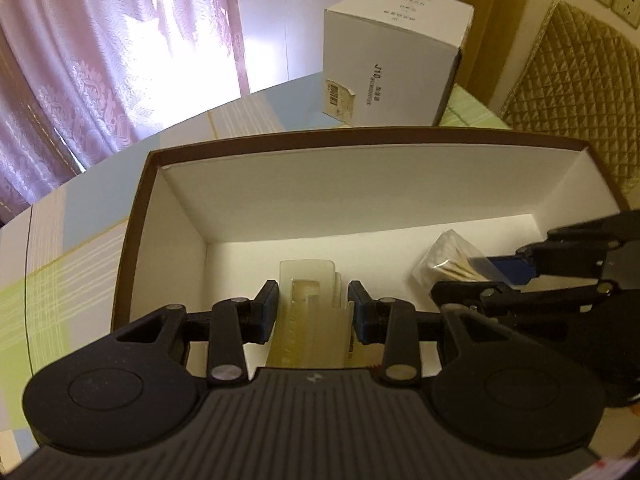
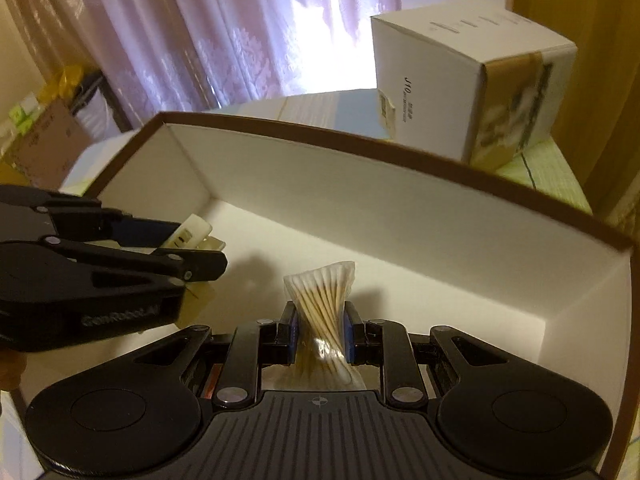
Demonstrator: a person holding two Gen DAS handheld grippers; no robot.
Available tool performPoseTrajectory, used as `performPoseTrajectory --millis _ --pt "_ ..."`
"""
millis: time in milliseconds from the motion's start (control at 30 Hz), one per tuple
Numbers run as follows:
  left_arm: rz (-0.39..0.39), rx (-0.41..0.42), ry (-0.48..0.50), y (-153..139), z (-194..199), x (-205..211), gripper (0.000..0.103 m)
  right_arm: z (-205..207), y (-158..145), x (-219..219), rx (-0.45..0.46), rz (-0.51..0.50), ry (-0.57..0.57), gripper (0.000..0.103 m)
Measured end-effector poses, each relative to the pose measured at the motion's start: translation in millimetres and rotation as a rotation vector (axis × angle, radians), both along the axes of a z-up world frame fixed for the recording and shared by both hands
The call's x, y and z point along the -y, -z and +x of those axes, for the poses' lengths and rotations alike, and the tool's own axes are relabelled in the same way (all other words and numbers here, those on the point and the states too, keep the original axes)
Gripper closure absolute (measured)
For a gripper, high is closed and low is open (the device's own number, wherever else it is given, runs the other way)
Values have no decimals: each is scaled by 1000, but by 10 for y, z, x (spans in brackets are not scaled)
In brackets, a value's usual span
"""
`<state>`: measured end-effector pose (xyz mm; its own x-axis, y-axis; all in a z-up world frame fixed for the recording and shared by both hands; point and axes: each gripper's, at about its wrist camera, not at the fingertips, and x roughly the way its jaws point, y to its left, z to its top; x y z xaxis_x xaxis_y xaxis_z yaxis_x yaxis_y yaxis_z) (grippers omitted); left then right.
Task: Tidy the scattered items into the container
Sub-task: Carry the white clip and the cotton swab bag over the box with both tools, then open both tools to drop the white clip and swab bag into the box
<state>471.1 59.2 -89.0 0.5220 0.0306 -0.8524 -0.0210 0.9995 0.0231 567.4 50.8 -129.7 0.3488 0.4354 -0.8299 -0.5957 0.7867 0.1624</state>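
Container [image 1: 360, 184] holds both your grippers: left gripper [image 1: 312, 308] clamps a clear plastic package [image 1: 308, 280], right gripper [image 2: 319, 332] clamps the cotton-swab bag [image 2: 320, 292].

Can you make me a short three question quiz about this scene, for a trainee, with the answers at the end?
1. True or false: the right gripper is shut on a bag of cotton swabs.
2. Where are both grippers working? A) above the tall white carton B) inside the brown-rimmed box C) beside the curtain
3. Fill in: the left gripper holds a clear ____ package.

Key
1. True; its pads pinch the bag's middle.
2. B; both reach inside the brown-rimmed box, while the tall white carton stands behind it on the table.
3. Plastic; what is inside cannot be told.
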Motion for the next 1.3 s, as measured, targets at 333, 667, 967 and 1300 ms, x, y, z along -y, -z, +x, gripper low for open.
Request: performPoseTrajectory --millis 333,667,967,1300 --pt "20 0 -14 32 96 -45 60 94 60 -58 -6 -23 -12 78" --pt "32 8 -7 -52 7 -63 45 -23 -33 -21 46 -49 -49 12" --pt "17 40 13 -250 -216 -50 18 -225 -151 53 87 -116 -91 2" --pt "70 119 54 -675 -716 37 12 -584 -453 284 154 -75 -64 2"
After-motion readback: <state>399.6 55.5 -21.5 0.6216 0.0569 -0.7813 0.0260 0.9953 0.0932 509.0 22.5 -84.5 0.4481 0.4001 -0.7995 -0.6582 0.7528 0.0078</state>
